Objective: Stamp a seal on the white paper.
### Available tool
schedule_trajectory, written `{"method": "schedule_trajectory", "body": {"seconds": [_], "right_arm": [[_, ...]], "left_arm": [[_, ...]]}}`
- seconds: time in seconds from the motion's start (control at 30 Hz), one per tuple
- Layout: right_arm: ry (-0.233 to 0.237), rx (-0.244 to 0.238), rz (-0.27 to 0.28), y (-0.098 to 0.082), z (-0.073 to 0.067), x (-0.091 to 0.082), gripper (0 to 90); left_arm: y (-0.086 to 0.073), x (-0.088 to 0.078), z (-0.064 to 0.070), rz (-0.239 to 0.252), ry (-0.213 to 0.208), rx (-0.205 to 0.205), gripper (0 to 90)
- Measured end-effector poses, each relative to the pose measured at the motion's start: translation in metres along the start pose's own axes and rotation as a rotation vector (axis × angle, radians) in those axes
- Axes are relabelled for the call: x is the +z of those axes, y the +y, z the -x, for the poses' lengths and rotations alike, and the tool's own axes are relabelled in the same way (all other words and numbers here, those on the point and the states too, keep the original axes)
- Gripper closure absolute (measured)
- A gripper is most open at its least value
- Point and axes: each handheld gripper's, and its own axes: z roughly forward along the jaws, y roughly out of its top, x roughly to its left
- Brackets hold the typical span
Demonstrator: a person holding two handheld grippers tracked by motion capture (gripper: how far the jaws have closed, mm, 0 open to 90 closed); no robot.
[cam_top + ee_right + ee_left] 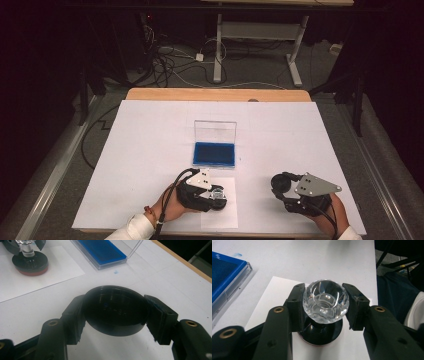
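Note:
A stamp with a clear faceted knob (325, 301) and a round black base (320, 332) stands upright on a small white sheet (272, 297). My left gripper (325, 307) is shut on the knob, one pad on each side. From above, the stamp (218, 196) is at the near middle of the table, at the left gripper (215, 192). My right gripper (116, 315) is shut on a round black cap (116, 308), held just above the table. In the high view that cap (281, 182) and the right gripper (280, 185) are at the near right.
A blue ink pad (214, 153) in a clear case with its lid raised lies beyond the stamp, mid-table. The table (150, 130) is covered in white paper. A small blue ink spot (115, 272) marks it near the pad (101, 251). A hand and sleeve (142, 222) come in from the near edge.

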Motion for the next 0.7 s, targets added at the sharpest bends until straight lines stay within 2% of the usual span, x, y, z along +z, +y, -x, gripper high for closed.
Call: {"method": "schedule_trajectory", "body": {"seconds": [0.2, 0.7], "right_arm": [[-0.005, 0.003, 0.002, 0.0, 0.0006, -0.0007, 38.4], [0.017, 0.017, 0.014, -0.0006, 0.0015, 0.0002, 38.4]], "left_arm": [[0.0023, 0.0002, 0.0007, -0.02, 0.004, 0.0, 54.3], [0.0022, -0.0001, 0.0001, -0.026, -0.003, -0.001, 54.3]]}}
